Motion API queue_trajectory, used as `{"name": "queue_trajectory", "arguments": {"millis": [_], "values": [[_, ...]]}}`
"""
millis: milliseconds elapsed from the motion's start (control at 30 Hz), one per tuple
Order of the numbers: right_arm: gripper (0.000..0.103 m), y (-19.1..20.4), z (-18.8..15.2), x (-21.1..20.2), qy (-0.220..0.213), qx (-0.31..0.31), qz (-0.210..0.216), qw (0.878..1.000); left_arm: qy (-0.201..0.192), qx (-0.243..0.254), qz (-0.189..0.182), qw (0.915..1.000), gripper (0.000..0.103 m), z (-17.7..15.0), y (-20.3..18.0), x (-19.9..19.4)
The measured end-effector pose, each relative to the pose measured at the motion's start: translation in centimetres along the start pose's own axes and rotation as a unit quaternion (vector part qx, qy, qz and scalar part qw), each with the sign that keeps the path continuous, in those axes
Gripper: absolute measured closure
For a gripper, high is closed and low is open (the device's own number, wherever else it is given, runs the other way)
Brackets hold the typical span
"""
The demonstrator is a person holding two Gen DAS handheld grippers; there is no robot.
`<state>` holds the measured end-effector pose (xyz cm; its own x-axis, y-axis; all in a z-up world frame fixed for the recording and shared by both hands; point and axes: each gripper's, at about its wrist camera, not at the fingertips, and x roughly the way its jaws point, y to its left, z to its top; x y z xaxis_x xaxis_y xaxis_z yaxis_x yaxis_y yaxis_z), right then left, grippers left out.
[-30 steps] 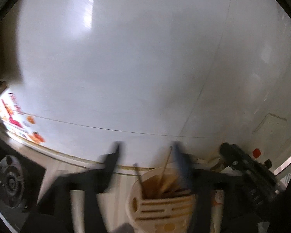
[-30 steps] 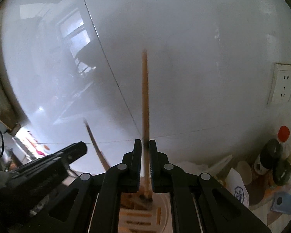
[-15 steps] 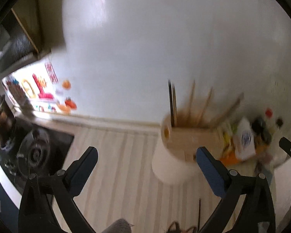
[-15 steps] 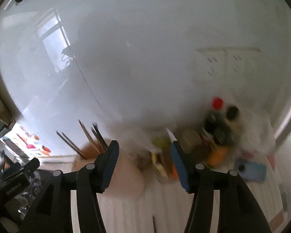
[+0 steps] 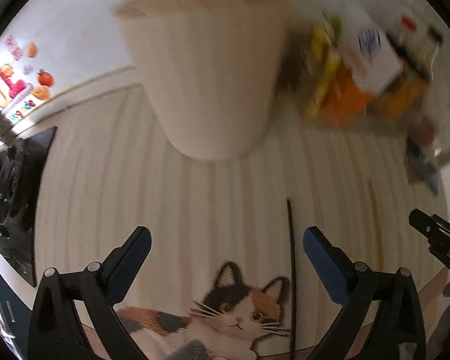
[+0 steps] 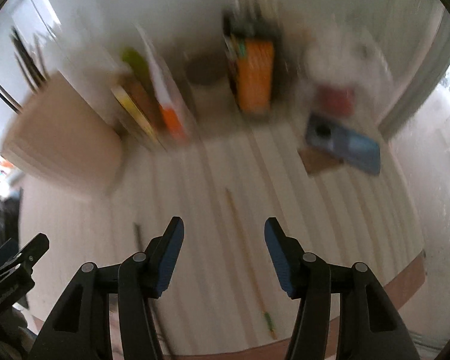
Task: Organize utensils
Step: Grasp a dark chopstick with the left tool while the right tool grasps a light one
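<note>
A beige utensil holder (image 5: 207, 69) stands on the striped counter, with several chopsticks sticking out of its top (image 6: 24, 60). On the counter lies a dark chopstick (image 5: 291, 255), in line with the gap of my left gripper (image 5: 226, 237), close to the right-hand finger. That gripper is wide open, points steeply down and holds nothing. A pale wooden chopstick with a green end (image 6: 243, 246) lies on the counter below my right gripper (image 6: 223, 225), which is open and empty. The dark chopstick (image 6: 138, 234) shows again left of it.
A cat-print mat (image 5: 240, 300) covers the counter's near edge. Orange packets (image 6: 255, 75), a white carton (image 5: 372, 60) and bottles crowd the back wall right of the holder. A blue phone (image 6: 342, 144) lies at the right. A black stove (image 5: 9, 186) sits at the left.
Both grippers dropped from above the holder toward the counter and tilted downward. The right one let go of the wooden chopstick it held over the holder and opened. The left opened wider.
</note>
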<state>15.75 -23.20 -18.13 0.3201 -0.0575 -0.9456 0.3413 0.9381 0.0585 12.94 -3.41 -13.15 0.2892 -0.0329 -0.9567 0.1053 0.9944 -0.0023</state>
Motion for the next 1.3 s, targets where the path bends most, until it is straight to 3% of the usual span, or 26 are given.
{"name": "queue_trajectory", "arguments": {"millis": [233, 667, 700, 767, 800, 833, 900, 967, 1033, 1100, 1200, 1267, 1300], "values": [[0.045, -2.5, -2.0, 5.5, 0.068, -0.016, -0.023, 0.997, 0.054, 0.019, -0.006, 0.9983, 0.0, -1.6, -3.5, 3.8], [0.045, -3.9, -2.9, 9.8, 0.13, -0.047, -0.04, 0.99, 0.096, 0.029, -0.017, 0.9948, 0.004, -3.4, -6.6, 6.8], [0.045, -4.1, -3.0, 10.1, 0.135, -0.049, -0.041, 0.989, 0.095, 0.028, -0.021, 0.9948, 0.007, -3.6, -6.6, 7.0], [0.045, -4.3, -3.2, 10.5, 0.142, -0.053, -0.043, 0.987, 0.096, 0.03, -0.021, 0.9947, 0.031, -3.9, -7.1, 7.2], [0.045, -4.4, -3.1, 10.6, 0.145, -0.055, -0.044, 0.987, 0.1, 0.032, -0.024, 0.9942, 0.037, -4.1, -7.3, 7.4], [0.045, -4.5, -3.1, 10.9, 0.149, -0.057, -0.045, 0.986, 0.102, 0.032, -0.023, 0.994, 0.053, -4.2, -7.6, 7.6], [0.045, -4.7, -3.3, 11.3, 0.156, -0.059, -0.042, 0.985, 0.095, 0.029, -0.024, 0.9947, 0.061, -4.5, -8.0, 7.7], [0.045, -4.9, -3.6, 11.9, 0.162, -0.061, -0.041, 0.984, 0.09, 0.029, -0.024, 0.9952, 0.087, -4.6, -8.4, 7.5], [0.045, -5.1, -3.9, 12.2, 0.166, -0.061, -0.044, 0.983, 0.089, 0.028, -0.022, 0.9954, 0.098, -4.8, -8.4, 7.4], [0.045, -5.0, -3.8, 12.6, 0.164, -0.058, -0.042, 0.984, 0.087, 0.027, -0.022, 0.9956, 0.099, -4.8, -8.4, 7.4], [0.057, -5.1, -4.2, 12.6, 0.16, -0.048, -0.031, 0.985, 0.083, 0.03, -0.016, 0.996, 0.099, -4.9, -8.0, 7.1], [0.071, -4.9, -4.4, 12.6, 0.151, -0.052, -0.029, 0.987, 0.081, 0.032, -0.012, 0.9961, 0.1, -5.4, -7.5, 6.9], [0.086, -4.8, -4.5, 12.6, 0.146, -0.052, -0.03, 0.987, 0.08, 0.032, -0.01, 0.9962, 0.1, -5.4, -6.9, 6.8]]}}
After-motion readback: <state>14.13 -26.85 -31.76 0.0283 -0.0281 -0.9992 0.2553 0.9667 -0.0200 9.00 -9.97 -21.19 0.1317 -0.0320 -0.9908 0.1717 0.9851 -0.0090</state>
